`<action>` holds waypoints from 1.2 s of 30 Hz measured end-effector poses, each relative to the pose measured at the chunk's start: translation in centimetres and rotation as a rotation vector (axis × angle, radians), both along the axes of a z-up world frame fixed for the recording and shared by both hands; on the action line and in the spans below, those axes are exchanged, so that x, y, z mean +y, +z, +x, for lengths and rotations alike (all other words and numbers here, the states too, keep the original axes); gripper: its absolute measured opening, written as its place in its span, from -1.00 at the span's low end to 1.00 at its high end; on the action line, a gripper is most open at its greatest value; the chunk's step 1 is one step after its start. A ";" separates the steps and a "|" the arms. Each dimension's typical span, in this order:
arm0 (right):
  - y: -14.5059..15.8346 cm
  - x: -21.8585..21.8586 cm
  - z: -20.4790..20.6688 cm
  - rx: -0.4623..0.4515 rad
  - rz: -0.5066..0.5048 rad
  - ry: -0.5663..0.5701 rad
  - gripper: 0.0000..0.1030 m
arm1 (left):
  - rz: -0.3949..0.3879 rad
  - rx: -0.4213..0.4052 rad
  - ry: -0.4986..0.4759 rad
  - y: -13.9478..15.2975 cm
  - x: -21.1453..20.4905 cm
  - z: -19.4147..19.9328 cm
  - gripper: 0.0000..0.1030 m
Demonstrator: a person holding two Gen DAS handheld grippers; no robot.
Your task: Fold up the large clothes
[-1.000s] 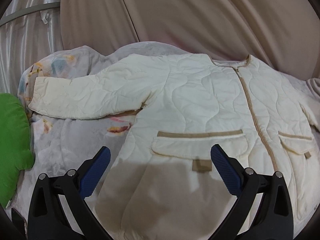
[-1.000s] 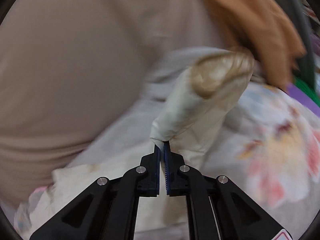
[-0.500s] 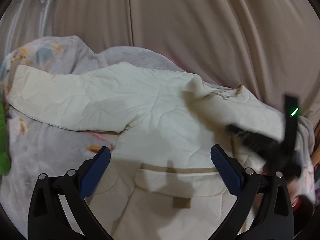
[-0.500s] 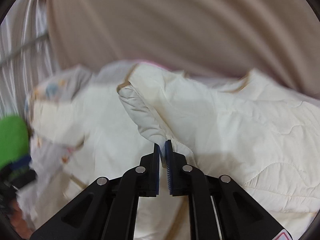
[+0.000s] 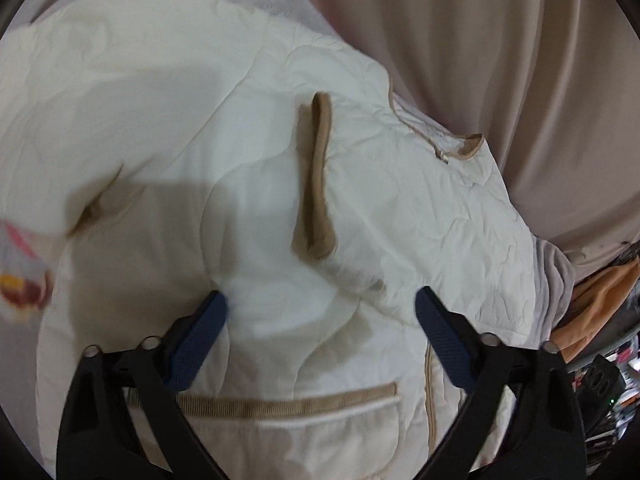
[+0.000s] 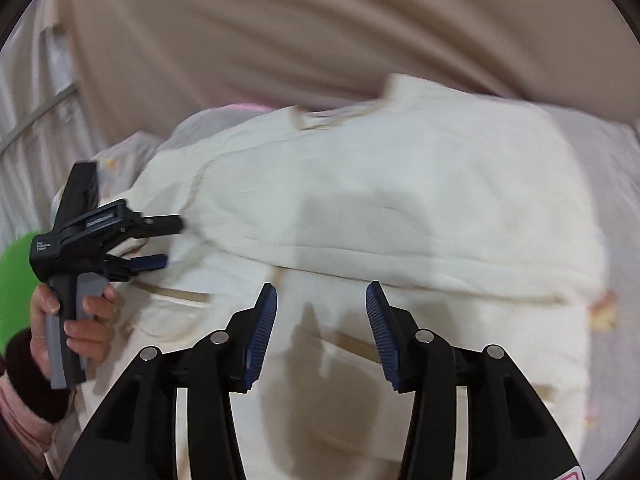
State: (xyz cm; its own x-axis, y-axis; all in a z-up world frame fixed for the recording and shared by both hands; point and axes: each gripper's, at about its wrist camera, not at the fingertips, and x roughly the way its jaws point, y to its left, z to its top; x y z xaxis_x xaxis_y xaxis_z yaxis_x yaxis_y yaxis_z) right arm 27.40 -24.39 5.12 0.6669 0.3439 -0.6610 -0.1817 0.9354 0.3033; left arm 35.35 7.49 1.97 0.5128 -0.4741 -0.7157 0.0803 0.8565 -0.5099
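Up close in the left wrist view, the left gripper (image 5: 320, 320) hangs with jaws spread wide and empty over the cream quilted jacket (image 5: 248, 160), whose tan-edged cuff (image 5: 314, 184) lies folded across the chest above a pocket (image 5: 320, 404). Seen from the right wrist, the right gripper (image 6: 321, 332) gapes too, holding nothing, above the jacket spread on a pale blanket (image 6: 612, 184).

Beige draped curtain (image 6: 320, 32) behind

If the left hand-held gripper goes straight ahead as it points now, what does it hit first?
Probably the cream quilted jacket: the open left hand-held gripper points at the folded-over sleeve, just short of its tan cuff. Depth is unclear.
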 end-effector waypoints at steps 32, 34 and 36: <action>-1.3 -5.5 4.2 0.065 -0.025 -0.305 -0.86 | 0.349 -0.219 0.051 -1.3 2.1 0.9 -0.71; 0.0 -5.9 2.9 0.028 -0.106 -0.352 -0.85 | 0.352 -0.218 0.053 -1.4 2.1 0.8 -0.71; 1.5 -5.7 2.2 -0.022 -0.128 -0.370 -0.85 | 0.356 -0.217 0.053 -1.4 1.8 0.9 -0.71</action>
